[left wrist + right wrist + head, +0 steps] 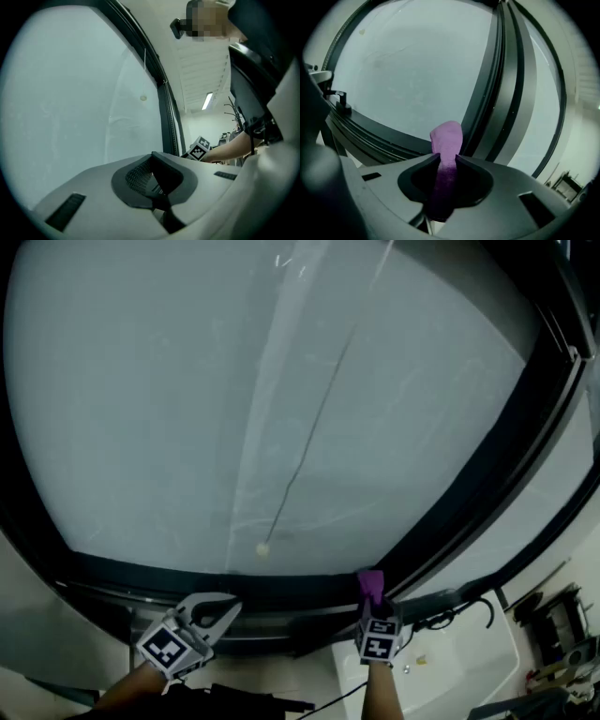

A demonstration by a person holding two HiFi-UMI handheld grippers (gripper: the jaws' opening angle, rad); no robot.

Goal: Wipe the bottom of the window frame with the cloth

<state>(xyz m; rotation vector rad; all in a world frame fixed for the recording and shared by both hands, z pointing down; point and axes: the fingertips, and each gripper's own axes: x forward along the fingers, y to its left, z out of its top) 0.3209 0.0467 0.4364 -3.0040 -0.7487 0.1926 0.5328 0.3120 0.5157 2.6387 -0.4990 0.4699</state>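
A purple cloth [371,583] sticks up from my right gripper [373,600], which is shut on it. The cloth's tip [447,136] lies just in front of the dark bottom rail of the window frame [379,133], near where that rail meets the upright post [506,93]; I cannot tell if it touches. In the head view the bottom rail [281,589] curves across under the frosted glass. My left gripper [214,611] hovers by the same rail further left, its jaws [152,157] shut with nothing between them.
A thin cord with a small pale knob [262,548] hangs in front of the glass. A white ledge [469,662] lies at the lower right, with a black handle [483,606] and some equipment [562,624] beyond. The right gripper's marker cube [200,148] shows in the left gripper view.
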